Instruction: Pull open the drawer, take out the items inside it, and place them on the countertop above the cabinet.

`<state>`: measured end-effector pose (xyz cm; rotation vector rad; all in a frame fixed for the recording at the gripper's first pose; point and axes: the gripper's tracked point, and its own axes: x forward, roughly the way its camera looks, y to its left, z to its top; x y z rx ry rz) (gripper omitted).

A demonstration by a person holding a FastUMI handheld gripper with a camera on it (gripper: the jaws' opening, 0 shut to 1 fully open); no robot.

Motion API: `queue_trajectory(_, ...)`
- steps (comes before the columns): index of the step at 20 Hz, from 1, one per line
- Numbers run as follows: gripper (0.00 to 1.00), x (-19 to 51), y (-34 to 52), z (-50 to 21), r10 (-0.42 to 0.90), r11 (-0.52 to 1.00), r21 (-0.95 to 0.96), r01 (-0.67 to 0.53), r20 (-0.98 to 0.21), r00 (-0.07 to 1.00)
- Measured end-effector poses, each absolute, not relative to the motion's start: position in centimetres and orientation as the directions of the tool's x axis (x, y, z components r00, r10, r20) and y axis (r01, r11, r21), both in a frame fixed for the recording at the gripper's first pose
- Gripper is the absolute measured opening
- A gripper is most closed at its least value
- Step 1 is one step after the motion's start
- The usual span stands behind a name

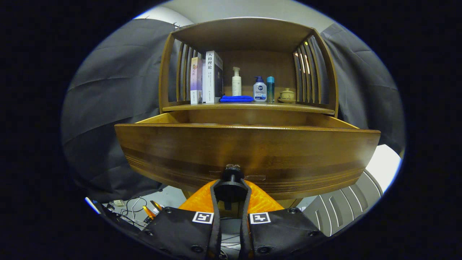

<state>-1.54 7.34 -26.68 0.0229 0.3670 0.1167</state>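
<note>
The wooden drawer [249, 151] stands pulled out from the cabinet toward me, its wide front panel just ahead. A dark round knob [231, 184] sits at the lower middle of that panel. My gripper [231, 190] is shut on the knob, one finger pressing each side of it. The drawer's inside is hidden behind its front panel. Above and behind the drawer lies the countertop [310, 107], a wooden shelf ledge under a canopy.
On the countertop stand books [207, 77], a folded blue cloth [236, 98], a white pump bottle [236, 81], a lotion bottle [259, 89], a teal bottle [270, 89] and a small lidded cup [287, 95]. Slatted side panels flank the shelf. Cables [133, 207] lie on the floor left.
</note>
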Motion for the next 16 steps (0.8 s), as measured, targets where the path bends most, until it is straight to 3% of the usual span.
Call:
queue_trajectory(13,0.23,-3.6,7.8,-26.8,0.152,0.988,0.042,-0.147,-0.384,0.911)
queue_trajectory(16,0.38,-3.7,7.7,-26.5,0.169,0.986,0.075,-0.152,-0.391,0.904)
